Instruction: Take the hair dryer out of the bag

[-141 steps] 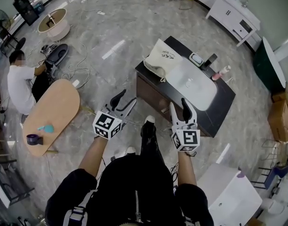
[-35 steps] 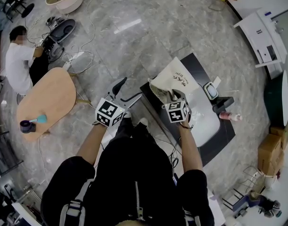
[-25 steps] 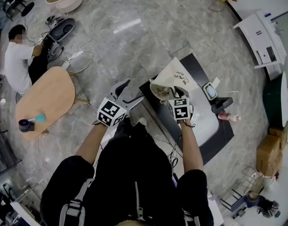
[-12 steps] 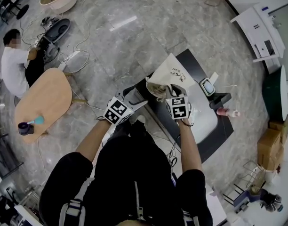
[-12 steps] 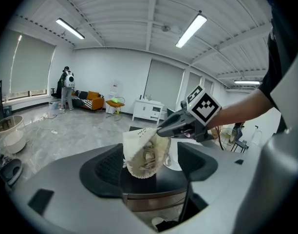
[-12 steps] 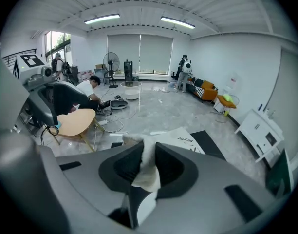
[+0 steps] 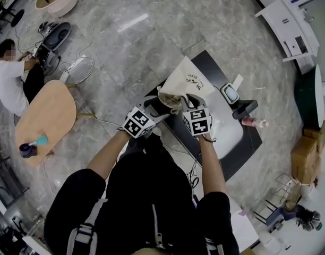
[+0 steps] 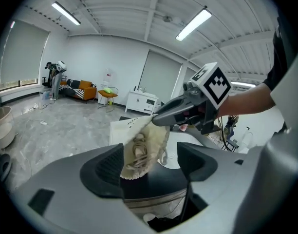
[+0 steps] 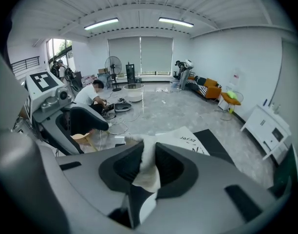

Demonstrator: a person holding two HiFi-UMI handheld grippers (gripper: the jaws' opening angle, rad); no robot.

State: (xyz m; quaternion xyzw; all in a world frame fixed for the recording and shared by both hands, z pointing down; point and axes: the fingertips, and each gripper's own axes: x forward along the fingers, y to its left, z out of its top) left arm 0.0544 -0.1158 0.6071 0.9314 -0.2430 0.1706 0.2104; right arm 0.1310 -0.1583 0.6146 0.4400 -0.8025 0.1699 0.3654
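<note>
A cream cloth bag (image 7: 188, 81) lies on the black table (image 7: 246, 149). My right gripper (image 7: 179, 103) is shut on the bag's near rim and holds it lifted; in the right gripper view the cloth (image 9: 148, 167) is pinched between the pads. My left gripper (image 7: 159, 109) is open just left of the bag's mouth. In the left gripper view the gathered rim and rope handles (image 8: 138, 151) hang close in front of its spread jaws, nearer the left one. The right gripper (image 8: 184, 112) shows there pinching the rim. The hair dryer is hidden from every view.
A white basin (image 7: 226, 129) is set in the table beside the bag, with a pink bottle (image 7: 253, 122) and a dark device (image 7: 244, 107) beyond it. A person (image 7: 8, 84) sits on the floor far left by an oval wooden table (image 7: 43, 118).
My left gripper has moved right and down, from beside the table's corner up to the bag's mouth. The right gripper has kept still, shut on the rim.
</note>
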